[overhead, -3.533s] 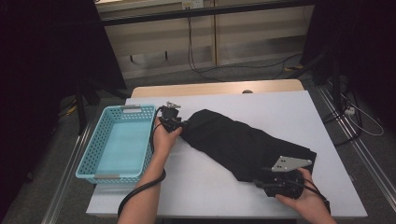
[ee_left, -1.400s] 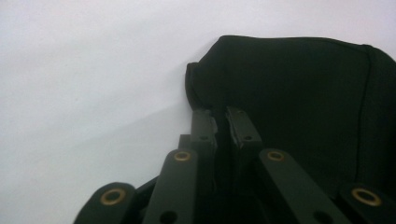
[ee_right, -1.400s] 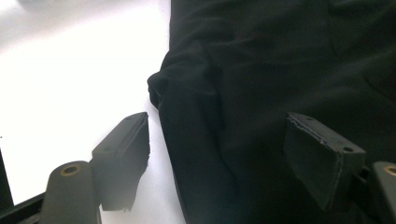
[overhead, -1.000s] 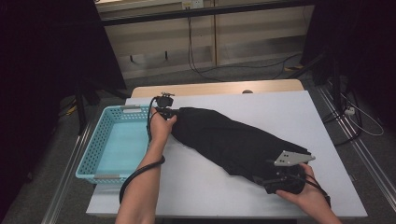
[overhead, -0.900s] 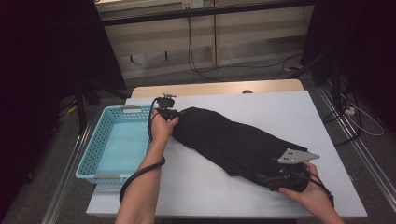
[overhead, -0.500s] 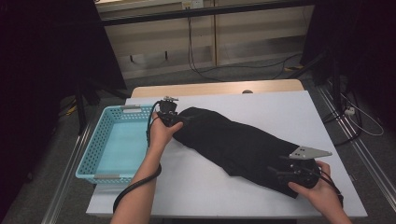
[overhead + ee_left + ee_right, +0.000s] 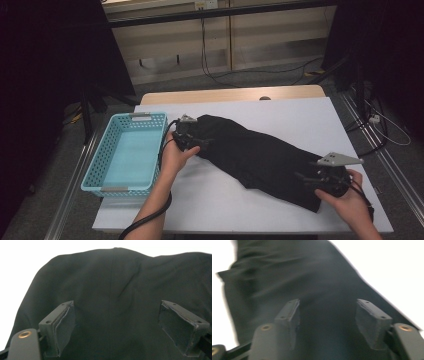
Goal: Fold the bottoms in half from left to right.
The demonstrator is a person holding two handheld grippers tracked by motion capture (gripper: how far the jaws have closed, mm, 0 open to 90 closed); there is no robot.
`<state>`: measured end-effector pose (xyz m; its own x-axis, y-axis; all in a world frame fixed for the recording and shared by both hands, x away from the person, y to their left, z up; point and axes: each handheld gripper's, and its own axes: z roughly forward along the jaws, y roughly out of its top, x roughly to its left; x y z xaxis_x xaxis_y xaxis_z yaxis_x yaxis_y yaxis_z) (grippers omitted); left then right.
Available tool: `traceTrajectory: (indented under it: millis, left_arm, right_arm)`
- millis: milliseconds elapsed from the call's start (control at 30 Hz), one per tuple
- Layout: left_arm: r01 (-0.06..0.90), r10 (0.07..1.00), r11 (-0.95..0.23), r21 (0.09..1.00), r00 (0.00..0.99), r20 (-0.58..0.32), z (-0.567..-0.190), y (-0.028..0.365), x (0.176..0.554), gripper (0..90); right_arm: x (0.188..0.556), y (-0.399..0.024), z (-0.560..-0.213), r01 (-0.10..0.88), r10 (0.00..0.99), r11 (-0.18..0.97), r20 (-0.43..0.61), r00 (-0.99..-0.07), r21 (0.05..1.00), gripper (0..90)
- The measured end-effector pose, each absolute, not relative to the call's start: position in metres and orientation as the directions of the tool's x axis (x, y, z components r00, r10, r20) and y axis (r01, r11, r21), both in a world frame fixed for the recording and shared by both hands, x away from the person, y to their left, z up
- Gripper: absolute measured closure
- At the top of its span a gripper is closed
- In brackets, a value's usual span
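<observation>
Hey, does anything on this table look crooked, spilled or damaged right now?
Nothing spilled or damaged. The black garment lies askew, running diagonally across the white table with soft wrinkles, and the blue basket beside it sits empty at the table's left edge.

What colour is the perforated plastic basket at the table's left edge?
Light turquoise blue; the perforated plastic basket shows best in the high view.
</observation>
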<state>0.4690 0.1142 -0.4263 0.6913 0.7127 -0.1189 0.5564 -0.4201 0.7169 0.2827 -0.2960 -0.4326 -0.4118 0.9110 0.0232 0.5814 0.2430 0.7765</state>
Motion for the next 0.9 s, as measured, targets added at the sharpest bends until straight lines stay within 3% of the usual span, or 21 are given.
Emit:
traceTrajectory:
  millis: [100,300,500,600,667,767,900]
  left_arm:
    - [0.546,0.715,-0.422,0.724,0.691,-0.104,-0.425,0.115,0.466,14.9]
    - [0.526,0.703,-0.426,0.736,0.705,-0.098,-0.420,0.112,0.463,14.9]
    - [0.524,0.705,-0.421,0.740,0.702,-0.096,-0.418,0.115,0.461,14.7]
    - [0.522,0.708,-0.423,0.741,0.701,-0.089,-0.419,0.117,0.462,14.8]
    - [0.527,0.708,-0.417,0.740,0.699,-0.099,-0.419,0.117,0.462,14.8]
    - [0.527,0.710,-0.420,0.739,0.698,-0.095,-0.419,0.118,0.462,14.8]
    - [0.520,0.715,-0.416,0.746,0.694,-0.085,-0.417,0.120,0.463,14.8]
  right_arm:
    - [0.291,-0.314,-0.430,0.586,0.941,0.197,0.016,-0.338,0.786,36.3]
    - [0.310,-0.334,-0.435,0.624,0.963,0.190,-0.021,-0.269,0.758,50.1]
    - [0.330,-0.350,-0.450,0.683,0.980,0.132,0.009,-0.198,0.719,49.8]
    - [0.331,-0.352,-0.456,0.699,0.977,0.125,0.036,-0.211,0.704,51.4]
    - [0.331,-0.354,-0.456,0.702,0.976,0.115,0.050,-0.210,0.703,59.6]
    - [0.330,-0.356,-0.457,0.699,0.960,0.107,0.109,-0.258,0.707,86.8]
    - [0.326,-0.357,-0.453,0.709,0.962,0.110,0.106,-0.253,0.697,89.1]
